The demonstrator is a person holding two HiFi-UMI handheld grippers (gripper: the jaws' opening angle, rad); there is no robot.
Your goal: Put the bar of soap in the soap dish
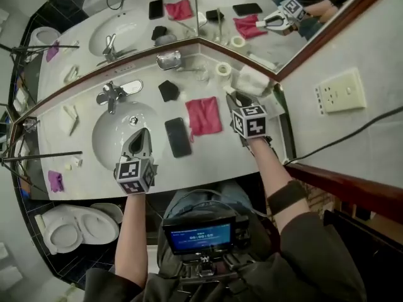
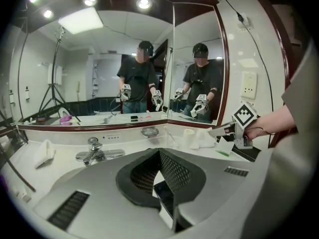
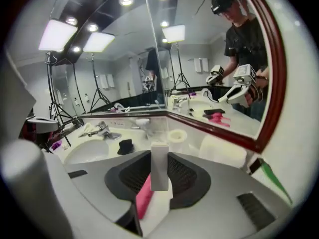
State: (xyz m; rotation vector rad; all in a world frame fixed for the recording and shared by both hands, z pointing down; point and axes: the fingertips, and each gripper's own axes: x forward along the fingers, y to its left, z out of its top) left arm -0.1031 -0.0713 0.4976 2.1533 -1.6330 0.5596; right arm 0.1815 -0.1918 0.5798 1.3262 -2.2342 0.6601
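Clamps the white bar of soap (image 3: 159, 166) upright in the jaws of the right gripper (image 1: 235, 100), above the right end of the surface (image 1: 211, 148), just beside the pink cloth (image 1: 203, 115). Holds the left gripper (image 1: 141, 137) over the sink basin (image 1: 107, 140), jaws together on nothing. Finds the metal soap dish (image 1: 169, 60) at the back of the surface by the mirror corner, well apart from the soap, with a black phone (image 1: 177, 137) lying between basin and cloth
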